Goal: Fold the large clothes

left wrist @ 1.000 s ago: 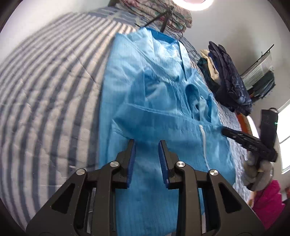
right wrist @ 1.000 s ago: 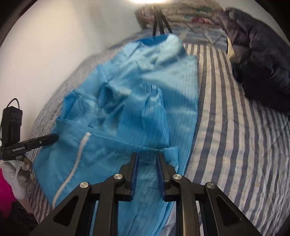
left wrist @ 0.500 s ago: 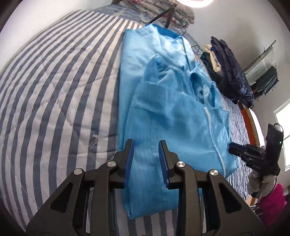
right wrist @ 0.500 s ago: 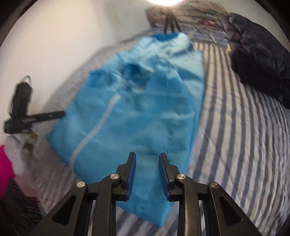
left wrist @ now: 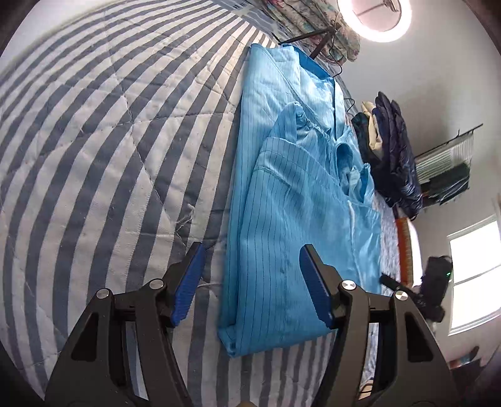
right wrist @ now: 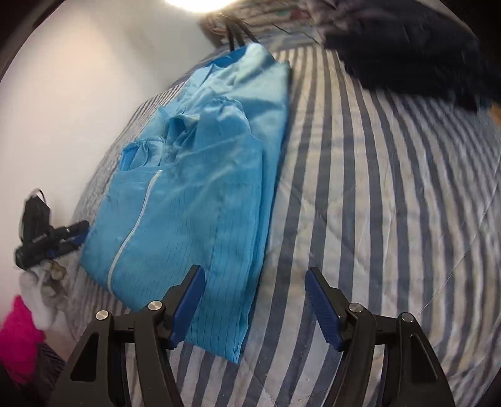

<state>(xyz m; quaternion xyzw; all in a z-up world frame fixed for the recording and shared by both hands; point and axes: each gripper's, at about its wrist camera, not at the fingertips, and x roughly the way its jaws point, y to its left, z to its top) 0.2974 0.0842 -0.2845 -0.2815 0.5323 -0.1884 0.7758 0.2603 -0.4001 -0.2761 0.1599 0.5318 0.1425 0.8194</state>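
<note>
Your left claw [left wrist: 252,286] is spread wide and grips nothing; its blue ribbed pads [left wrist: 188,283] hang above the near end of the light blue pinstriped garment [left wrist: 291,238]. That garment lies folded into a long narrow strip on the bed's blue-and-white striped quilt [left wrist: 94,150], with a gathered sleeve cuff [left wrist: 299,114] and a white zipper line [left wrist: 350,219] showing on its top layer. The near hem sits just below and between your left claw's fingers, one corner reaching toward the camera.

Your right claw [right wrist: 253,305] is also wide open and empty. From its camera the garment [right wrist: 194,200] lies left of centre, the left fingertip over its near edge and the right fingertip over bare quilt [right wrist: 391,188]. This view is motion-blurred, so fine detail is hard to read.

In the right wrist view your left claw [right wrist: 75,233] appears at the garment's far-left side, held by a white-gloved hand [right wrist: 40,297]. In the left wrist view your right claw [left wrist: 391,281] shows just past the garment's right edge.

A dark navy quilted jacket [left wrist: 394,150] is piled on the bed, apart from the garment. Black tripod legs [left wrist: 310,40] stand at the far end by the collar, under a bright ring light [left wrist: 379,18].
</note>
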